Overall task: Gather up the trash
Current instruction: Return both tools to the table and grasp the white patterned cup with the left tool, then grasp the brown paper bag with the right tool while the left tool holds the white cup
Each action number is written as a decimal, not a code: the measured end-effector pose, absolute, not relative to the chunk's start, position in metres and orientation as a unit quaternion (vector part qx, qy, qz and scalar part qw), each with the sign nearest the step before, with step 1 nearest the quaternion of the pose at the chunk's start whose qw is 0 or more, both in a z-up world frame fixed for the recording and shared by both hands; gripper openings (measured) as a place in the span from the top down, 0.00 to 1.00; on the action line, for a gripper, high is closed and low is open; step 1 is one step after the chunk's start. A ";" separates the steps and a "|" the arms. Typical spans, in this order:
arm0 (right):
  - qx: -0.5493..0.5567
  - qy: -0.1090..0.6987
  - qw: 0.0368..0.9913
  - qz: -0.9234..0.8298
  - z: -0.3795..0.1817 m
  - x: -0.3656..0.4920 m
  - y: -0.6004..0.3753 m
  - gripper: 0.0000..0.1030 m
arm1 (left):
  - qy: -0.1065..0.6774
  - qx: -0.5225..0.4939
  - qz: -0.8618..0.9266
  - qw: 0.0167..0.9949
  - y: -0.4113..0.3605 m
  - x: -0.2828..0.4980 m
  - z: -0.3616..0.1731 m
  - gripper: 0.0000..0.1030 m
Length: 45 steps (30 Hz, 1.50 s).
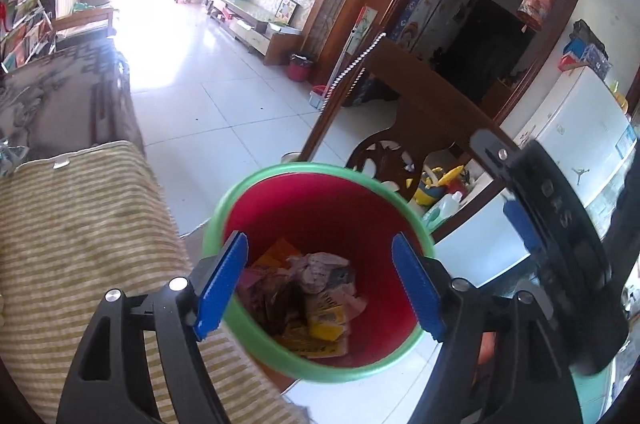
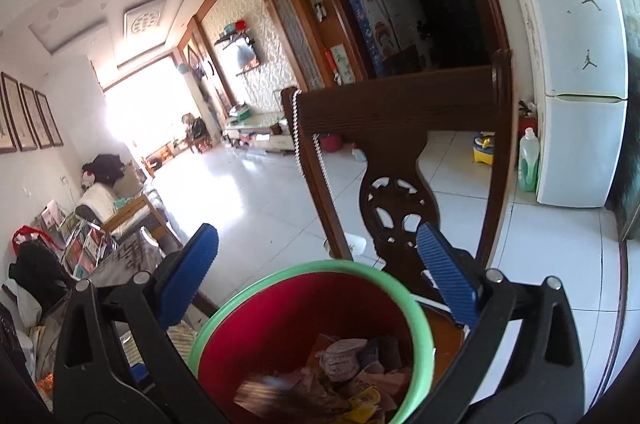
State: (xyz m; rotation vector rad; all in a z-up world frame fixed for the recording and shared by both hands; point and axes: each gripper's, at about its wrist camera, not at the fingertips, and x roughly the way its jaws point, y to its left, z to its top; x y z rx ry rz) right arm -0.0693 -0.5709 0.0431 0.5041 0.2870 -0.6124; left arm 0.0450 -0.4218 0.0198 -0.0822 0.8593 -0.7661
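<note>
Hovering over bin [image 1: 320, 180]: both claws (empty) spread, tilted down.

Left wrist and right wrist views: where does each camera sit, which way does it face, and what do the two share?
Left wrist: on the left gripper, looking down past its open blue pads into the red bin; the right gripper shows at the right edge.
Right wrist: on the right gripper, jaws open and empty, looking more level over the bin toward the wooden chair.
Shared: bin, its trash, chair, white fridge.
</note>
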 end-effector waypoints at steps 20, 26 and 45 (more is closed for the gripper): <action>0.143 0.205 0.957 -0.151 0.059 0.013 -0.440 0.05 | 0.455 -0.208 -0.007 0.866 -0.133 0.096 -0.058 0.30; 0.078 0.227 0.966 -0.098 0.057 0.033 -0.382 0.05 | 0.482 -0.233 -0.015 0.845 -0.128 0.123 -0.081 0.27; 0.055 0.385 0.914 0.118 -0.003 0.094 -0.252 0.05 | 0.471 -0.222 -0.058 0.852 -0.033 0.053 -0.067 0.47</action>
